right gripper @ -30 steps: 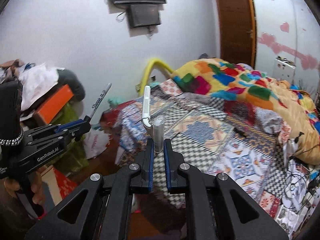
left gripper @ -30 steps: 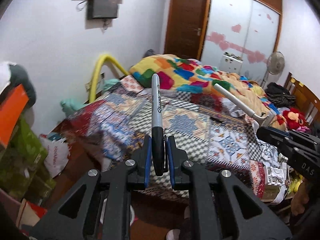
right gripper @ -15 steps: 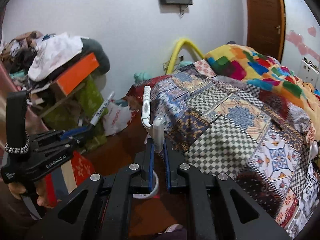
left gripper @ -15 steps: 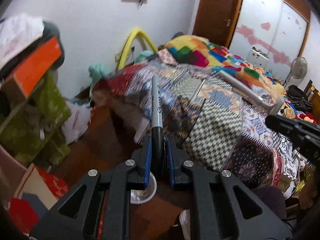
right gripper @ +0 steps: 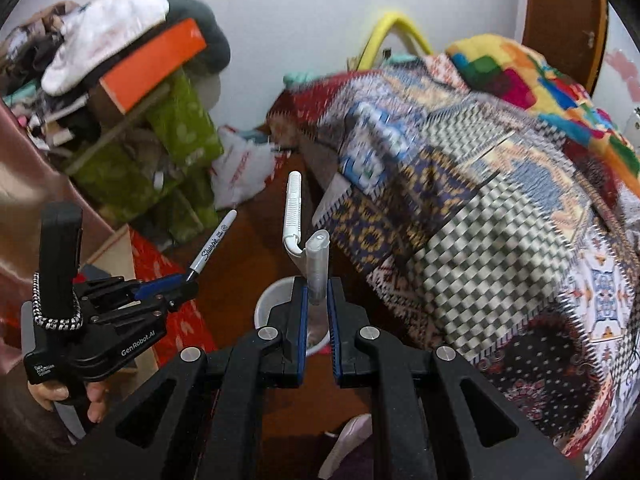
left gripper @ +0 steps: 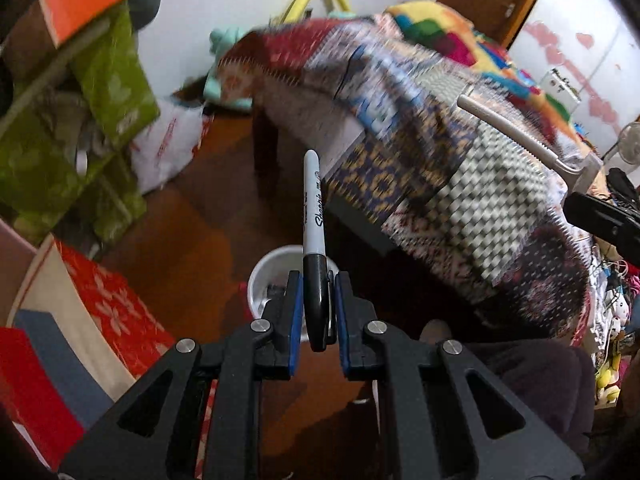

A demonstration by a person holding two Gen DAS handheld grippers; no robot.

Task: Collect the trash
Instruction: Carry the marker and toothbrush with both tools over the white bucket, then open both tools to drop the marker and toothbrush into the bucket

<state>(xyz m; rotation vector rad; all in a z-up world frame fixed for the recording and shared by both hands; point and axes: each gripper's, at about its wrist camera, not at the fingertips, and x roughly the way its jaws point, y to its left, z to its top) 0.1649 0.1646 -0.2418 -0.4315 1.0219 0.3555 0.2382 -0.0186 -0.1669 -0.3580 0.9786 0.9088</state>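
Observation:
My left gripper (left gripper: 317, 304) is shut on a black-and-white Sharpie marker (left gripper: 312, 216) that points up and forward; it also shows in the right wrist view (right gripper: 210, 246). My right gripper (right gripper: 317, 304) is shut on a white plastic razor (right gripper: 294, 216) with a clear handle; the razor shows in the left wrist view (left gripper: 516, 136) too. A white round bin (left gripper: 266, 280) stands on the brown floor just beyond the left fingertips, partly hidden by them. In the right wrist view the bin (right gripper: 272, 304) lies below and behind my right fingers.
A bed with a patchwork quilt (right gripper: 480, 184) fills the right side. Green bags and an orange box (right gripper: 152, 60) pile at the left wall, with a white plastic bag (right gripper: 240, 168) beside them. Red boxes (left gripper: 108, 300) lie on the floor at left.
Both grippers have tilted down and moved toward the floor beside the bed. The white bin has come closer, now right beyond the fingertips. Both still hold their objects.

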